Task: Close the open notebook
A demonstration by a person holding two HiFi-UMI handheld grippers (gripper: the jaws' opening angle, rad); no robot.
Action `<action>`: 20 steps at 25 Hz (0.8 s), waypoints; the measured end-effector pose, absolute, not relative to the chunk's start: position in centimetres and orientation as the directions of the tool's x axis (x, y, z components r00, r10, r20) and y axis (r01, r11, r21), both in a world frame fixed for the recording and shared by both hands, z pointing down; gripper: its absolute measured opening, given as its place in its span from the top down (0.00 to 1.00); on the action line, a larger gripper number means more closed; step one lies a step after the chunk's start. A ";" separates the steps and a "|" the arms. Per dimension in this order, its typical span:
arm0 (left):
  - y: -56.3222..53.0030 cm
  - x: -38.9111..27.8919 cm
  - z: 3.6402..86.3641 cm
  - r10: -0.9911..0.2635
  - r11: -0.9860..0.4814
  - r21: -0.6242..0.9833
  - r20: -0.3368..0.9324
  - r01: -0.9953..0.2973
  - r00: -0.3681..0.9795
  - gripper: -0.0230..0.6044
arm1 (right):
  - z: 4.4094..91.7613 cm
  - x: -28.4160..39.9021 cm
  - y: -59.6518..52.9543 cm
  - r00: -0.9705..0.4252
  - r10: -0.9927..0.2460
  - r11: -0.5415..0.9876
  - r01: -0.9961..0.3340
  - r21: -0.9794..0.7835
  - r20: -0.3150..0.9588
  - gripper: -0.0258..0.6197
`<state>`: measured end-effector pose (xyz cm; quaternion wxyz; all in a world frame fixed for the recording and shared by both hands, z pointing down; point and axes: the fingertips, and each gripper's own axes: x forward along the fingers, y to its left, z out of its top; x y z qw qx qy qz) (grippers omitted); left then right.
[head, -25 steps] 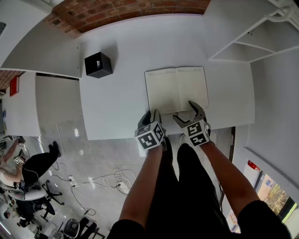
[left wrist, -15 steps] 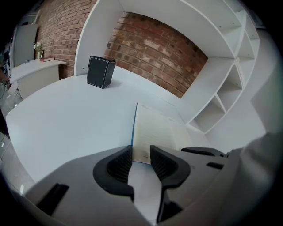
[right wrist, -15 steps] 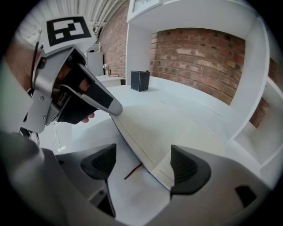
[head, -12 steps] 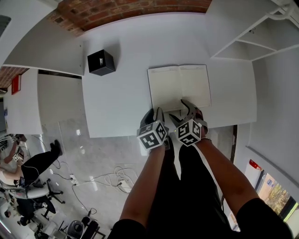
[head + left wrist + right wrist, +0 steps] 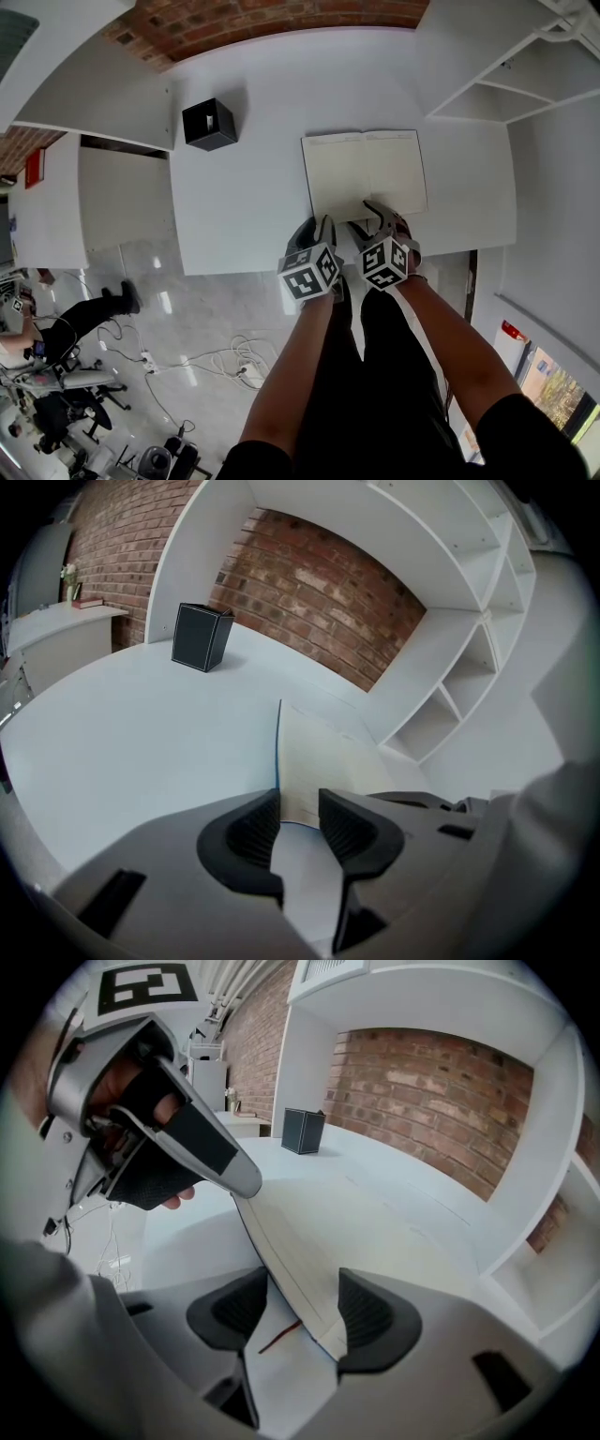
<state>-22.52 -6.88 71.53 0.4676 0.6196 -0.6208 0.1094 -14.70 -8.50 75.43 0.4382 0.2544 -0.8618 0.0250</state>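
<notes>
Looking down, I am seeing the open cream-paged notebook lying on the white table, close to its near edge. My left gripper is sitting at the notebook's near left corner, jaws a little apart, squeezing nothing. My right gripper has just been closing around the near page edge, with one pad not touching yet. A black square box is standing well apart, and I cannot see what is inside.

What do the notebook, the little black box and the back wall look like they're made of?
Notebook: cream matte paper, faintly ruled, with a thin dark blue cover edge, possibly card.
Black box: matte black, sharp-edged, maybe card or faux leather; can't tell.
Wall: red brick, mortar joints visible, rough.
</notes>
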 end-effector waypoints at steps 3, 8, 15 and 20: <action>-6.8 -22.5 71.6 -0.664 0.189 0.455 0.712 -0.870 0.229 0.76 | 75.3 -14.9 -8.2 -0.492 -0.417 0.876 -0.443 0.193 0.764 0.65; -6.5 -22.9 72.1 -0.654 0.184 0.474 0.713 -0.861 0.252 0.76 | 74.9 -14.9 -7.9 -0.512 -0.412 0.868 -0.473 0.153 0.754 0.72; -6.2 -22.7 72.7 -0.637 0.153 0.525 0.700 -0.837 0.323 0.67 | 74.6 -14.7 -7.6 -0.524 -0.419 0.837 -0.540 0.091 0.742 0.76; -6.6 -22.5 72.7 -0.641 0.128 0.568 0.673 -0.813 0.369 0.65 | 74.5 -14.8 -7.6 -0.520 -0.421 0.824 -0.562 0.074 0.743 0.76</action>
